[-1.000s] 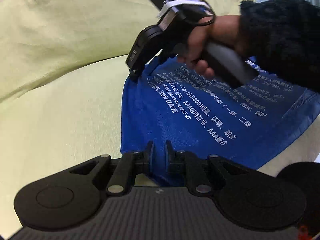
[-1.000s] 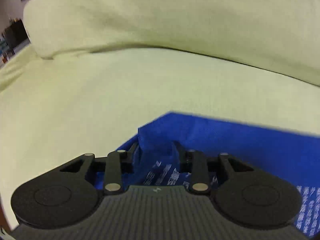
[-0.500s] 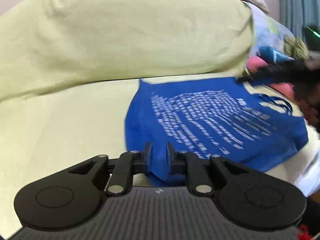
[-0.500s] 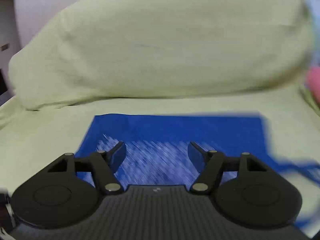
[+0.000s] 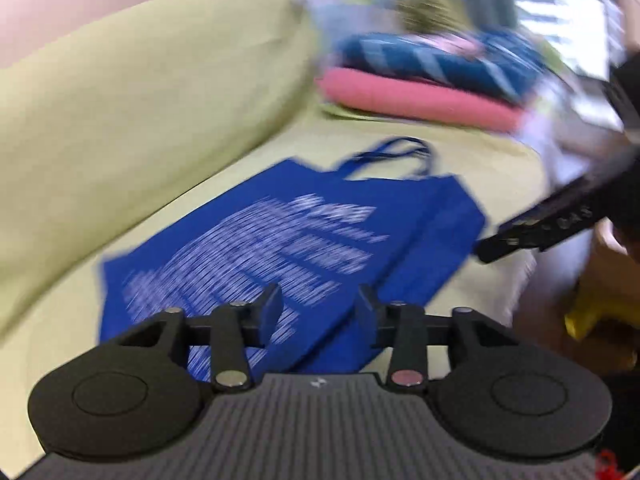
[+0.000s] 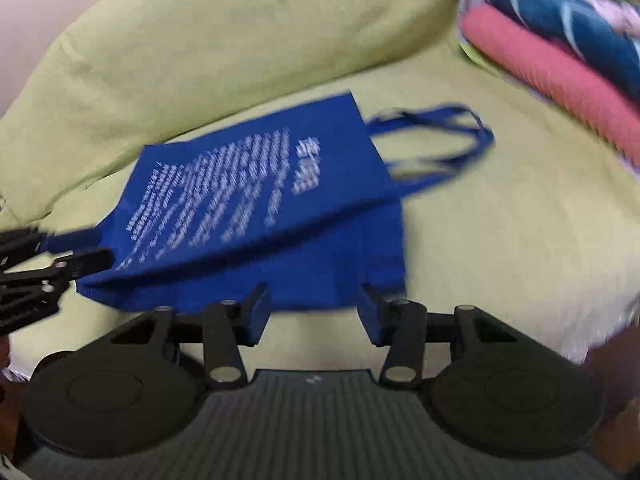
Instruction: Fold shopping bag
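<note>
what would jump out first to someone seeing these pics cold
The bright blue fabric shopping bag with white print lies flat on the pale yellow-green sofa seat, its loop handles toward a stack of pink and blue folded cloth. Both the left gripper and right gripper stand open, holding nothing.

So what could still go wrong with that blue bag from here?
Three things, I'd guess. The bag lies loose, since both the left gripper and right gripper are open, so its top flap could spring back on the soft sofa. The handles stick out past the bag, so a later fold might leave them dangling. The pictures are blurred from fast motion, so a quick regrab might miss an edge.
</note>
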`<action>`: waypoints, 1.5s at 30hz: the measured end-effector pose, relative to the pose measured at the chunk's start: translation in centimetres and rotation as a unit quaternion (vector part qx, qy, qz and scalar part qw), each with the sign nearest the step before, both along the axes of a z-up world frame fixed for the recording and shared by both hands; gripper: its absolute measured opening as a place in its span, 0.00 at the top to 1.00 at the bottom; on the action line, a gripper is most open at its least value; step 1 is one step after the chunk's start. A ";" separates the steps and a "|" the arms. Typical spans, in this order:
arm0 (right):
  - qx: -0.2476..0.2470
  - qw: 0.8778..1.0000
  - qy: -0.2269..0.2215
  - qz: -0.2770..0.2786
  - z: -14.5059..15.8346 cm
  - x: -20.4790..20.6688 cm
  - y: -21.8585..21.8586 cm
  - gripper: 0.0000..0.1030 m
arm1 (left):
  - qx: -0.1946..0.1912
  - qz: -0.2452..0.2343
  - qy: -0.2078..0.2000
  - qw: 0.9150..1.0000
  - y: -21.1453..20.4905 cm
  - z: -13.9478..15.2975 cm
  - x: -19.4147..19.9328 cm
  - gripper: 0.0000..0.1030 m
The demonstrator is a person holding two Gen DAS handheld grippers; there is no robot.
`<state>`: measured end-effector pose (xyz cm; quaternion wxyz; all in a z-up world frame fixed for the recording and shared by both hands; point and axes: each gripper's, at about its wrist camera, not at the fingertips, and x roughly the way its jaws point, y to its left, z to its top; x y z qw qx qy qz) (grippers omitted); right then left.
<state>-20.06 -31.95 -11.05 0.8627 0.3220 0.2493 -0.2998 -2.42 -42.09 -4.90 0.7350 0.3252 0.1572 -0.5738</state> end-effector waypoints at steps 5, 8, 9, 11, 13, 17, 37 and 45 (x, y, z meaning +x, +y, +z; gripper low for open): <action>0.043 0.998 -0.024 -0.025 -1.7 -2.2 -0.5 0.57 | 0.074 -0.077 -0.103 0.989 -4.7 -2.4 -1.6 0.51; 0.058 0.996 -0.044 -0.042 -2.4 -2.6 -0.9 0.57 | 0.089 -0.100 -0.121 0.983 -5.9 -3.4 -1.6 0.59; 0.055 0.996 -0.052 -0.047 -2.5 -2.6 -1.0 0.57 | 0.089 -0.103 -0.125 0.983 -6.0 -3.5 -1.6 0.89; 0.030 0.996 -0.068 -0.048 -2.3 -2.6 -0.8 0.70 | 0.085 -0.109 -0.135 0.981 -6.0 -3.5 -1.7 1.00; 0.007 0.996 -0.083 -0.042 -2.3 -2.3 -0.6 0.81 | 0.070 -0.112 -0.152 0.980 -5.6 -3.2 -2.0 1.00; -0.005 0.991 -0.124 -0.042 -2.9 -1.7 -0.9 0.93 | 0.046 -0.118 -0.192 0.973 -4.8 -3.0 -2.6 1.00; 0.005 0.994 -0.083 -0.064 -4.6 3.0 -5.6 0.94 | 0.068 -0.201 -0.245 0.946 -4.1 -6.4 -4.0 0.99; 0.081 0.986 -0.134 -0.063 -5.3 -1.7 -5.7 0.74 | 0.098 -0.229 -0.250 0.936 -4.4 -8.0 -4.2 0.98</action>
